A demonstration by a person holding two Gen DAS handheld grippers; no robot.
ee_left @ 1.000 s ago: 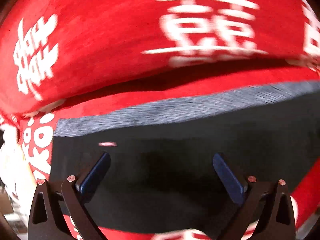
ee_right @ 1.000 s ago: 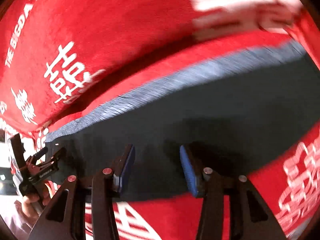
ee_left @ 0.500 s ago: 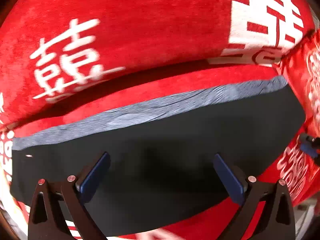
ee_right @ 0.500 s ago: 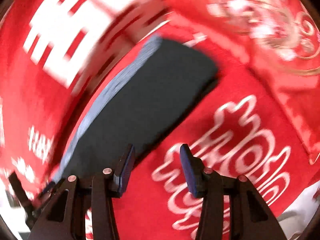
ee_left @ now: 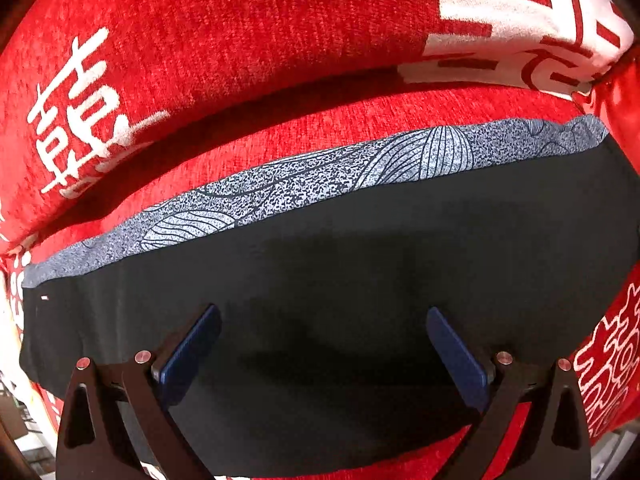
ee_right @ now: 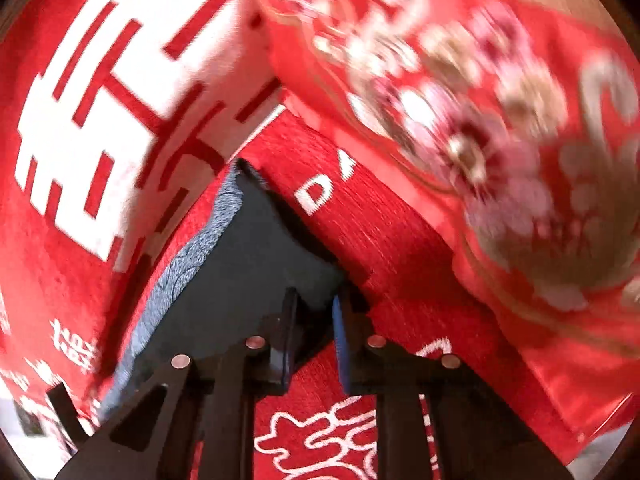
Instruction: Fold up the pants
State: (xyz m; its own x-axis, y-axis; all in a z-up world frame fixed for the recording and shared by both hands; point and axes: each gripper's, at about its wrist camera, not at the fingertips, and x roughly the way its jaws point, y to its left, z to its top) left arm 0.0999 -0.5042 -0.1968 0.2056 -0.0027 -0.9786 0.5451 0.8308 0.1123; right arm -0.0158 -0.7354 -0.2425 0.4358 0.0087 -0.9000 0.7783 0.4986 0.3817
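Black pants [ee_left: 360,260] lie folded flat on the red sofa seat [ee_left: 320,128], with a grey patterned band [ee_left: 320,184] along their far edge. My left gripper [ee_left: 323,314] hangs open over the middle of the black cloth, pads wide apart and nothing between them. In the right wrist view the pants [ee_right: 256,248] run away to the upper left. My right gripper [ee_right: 316,304] is at their near right corner. Its jaws are closing, a narrow gap still shows, and the corner's edge sits between the pads.
A red back cushion [ee_left: 240,20] with white characters rises just behind the pants. A shiny red embroidered cushion [ee_right: 480,120] crowds the right side beside the pants' end. Red seat cover with white patterns [ee_right: 340,432] lies under my right gripper.
Both grippers slid right along the pants. The right one rolled, reached the pants' right end, and its jaws narrowed from wide to nearly together. The left stayed open.
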